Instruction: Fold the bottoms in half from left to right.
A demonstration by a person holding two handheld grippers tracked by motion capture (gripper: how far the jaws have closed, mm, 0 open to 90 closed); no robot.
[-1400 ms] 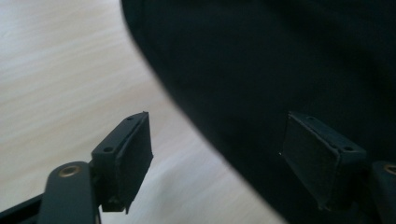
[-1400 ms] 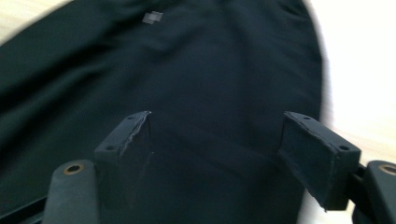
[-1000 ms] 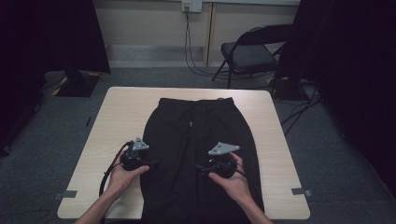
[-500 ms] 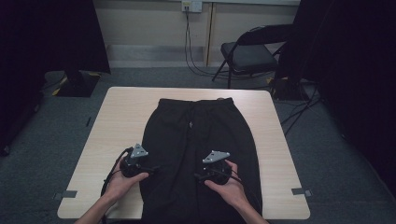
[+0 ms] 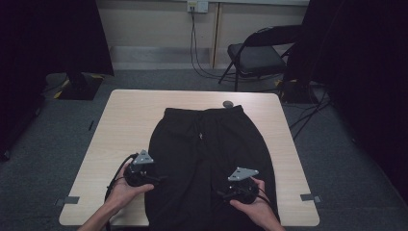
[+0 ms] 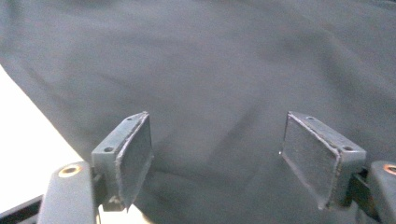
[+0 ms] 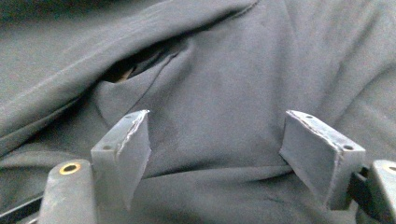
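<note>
A pair of black trousers (image 5: pixel 207 154) lies flat on the light wooden table (image 5: pixel 120 125), waistband at the far end and legs running toward the near edge. My left gripper (image 5: pixel 158 179) rests at the outer edge of the left leg. In the left gripper view its jaws (image 6: pixel 215 135) have just been opening and stand wide over smooth black cloth (image 6: pixel 224 70), with nothing pinched. My right gripper (image 5: pixel 221 194) hovers over the right leg near the front edge. It is open (image 7: pixel 217 135) above a wrinkled fold of the cloth (image 7: pixel 154 56).
A small grey round object (image 5: pixel 227 103) sits at the table's far edge by the waistband. A folding chair (image 5: pixel 257 55) stands behind the table, with cables on the floor and dark curtains at both sides. Bare tabletop flanks the trousers.
The right hand has moved to the right and toward the near edge of the table, slightly lower. The left hand has barely shifted.
</note>
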